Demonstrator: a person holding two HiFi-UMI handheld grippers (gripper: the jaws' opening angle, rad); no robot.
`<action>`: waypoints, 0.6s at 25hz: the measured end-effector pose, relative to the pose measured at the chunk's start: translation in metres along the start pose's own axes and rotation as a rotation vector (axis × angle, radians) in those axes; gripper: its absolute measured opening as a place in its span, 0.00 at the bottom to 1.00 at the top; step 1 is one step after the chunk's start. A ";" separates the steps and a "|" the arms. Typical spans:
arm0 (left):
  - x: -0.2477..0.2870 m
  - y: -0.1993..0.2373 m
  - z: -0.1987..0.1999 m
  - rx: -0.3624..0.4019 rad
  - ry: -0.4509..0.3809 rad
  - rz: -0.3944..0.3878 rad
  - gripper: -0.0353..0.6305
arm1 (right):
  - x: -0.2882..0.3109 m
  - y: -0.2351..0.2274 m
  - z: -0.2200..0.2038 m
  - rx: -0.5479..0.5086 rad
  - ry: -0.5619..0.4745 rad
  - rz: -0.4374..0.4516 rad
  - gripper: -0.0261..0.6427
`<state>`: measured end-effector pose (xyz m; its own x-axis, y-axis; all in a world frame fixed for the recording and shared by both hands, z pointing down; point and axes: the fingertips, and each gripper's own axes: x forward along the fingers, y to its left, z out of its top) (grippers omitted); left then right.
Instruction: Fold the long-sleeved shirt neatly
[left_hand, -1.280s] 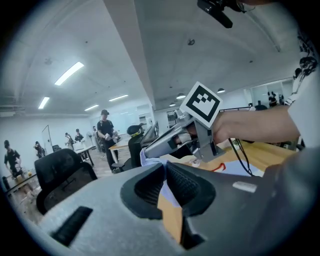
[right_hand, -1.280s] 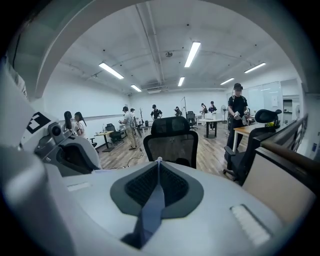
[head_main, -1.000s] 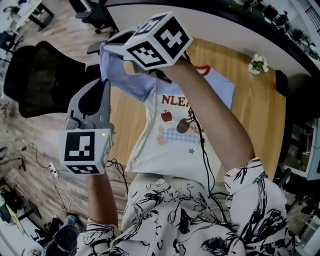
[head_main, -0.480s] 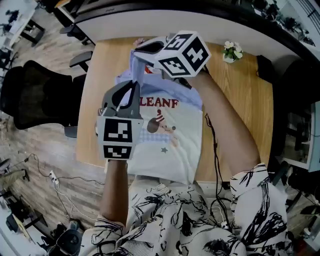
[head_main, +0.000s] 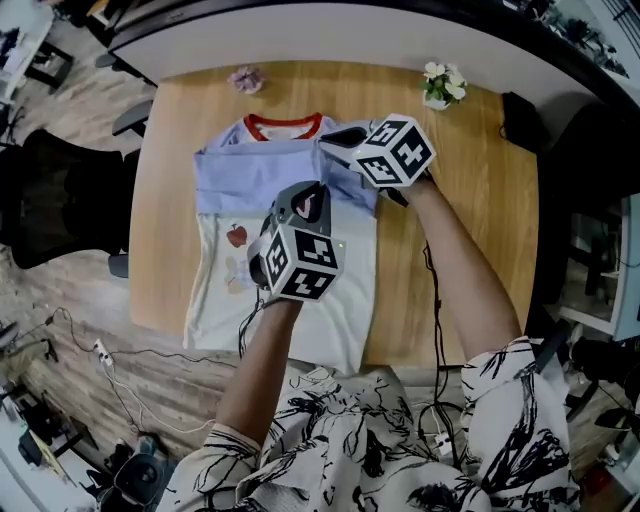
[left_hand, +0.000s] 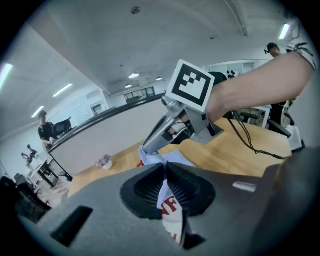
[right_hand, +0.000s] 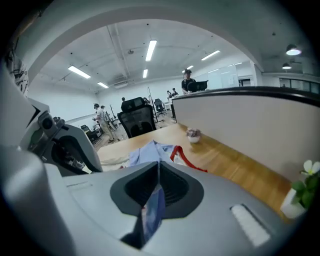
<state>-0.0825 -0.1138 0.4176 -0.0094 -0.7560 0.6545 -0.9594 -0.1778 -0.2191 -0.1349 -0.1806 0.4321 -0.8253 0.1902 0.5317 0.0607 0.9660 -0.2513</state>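
Fingers of the left gripper (left_hand: 167, 200) are clenched on the white printed cloth of the shirt (head_main: 300, 310), and those of the right gripper (right_hand: 156, 202) on its blue cloth. It lies centre-left on the counter (head_main: 470, 230). It looks light and limp, probably best pinched at the edges.

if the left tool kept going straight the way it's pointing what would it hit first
Probably the shirt: the left tool, shut on a pinch of it, angles down at the blue folded-over part on the table. The right tool sits close on that line too; depth is unclear.
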 end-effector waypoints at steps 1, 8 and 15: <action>0.012 -0.010 -0.006 0.011 0.021 -0.023 0.09 | 0.001 -0.006 -0.015 0.005 0.020 -0.010 0.08; 0.086 -0.069 -0.042 0.075 0.149 -0.137 0.10 | 0.000 -0.053 -0.106 0.014 0.180 -0.101 0.08; 0.115 -0.090 -0.063 0.085 0.200 -0.186 0.10 | 0.000 -0.068 -0.143 0.049 0.253 -0.133 0.10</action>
<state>-0.0154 -0.1452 0.5580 0.1007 -0.5678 0.8170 -0.9228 -0.3602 -0.1366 -0.0583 -0.2208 0.5650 -0.6578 0.1064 0.7456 -0.0705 0.9769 -0.2017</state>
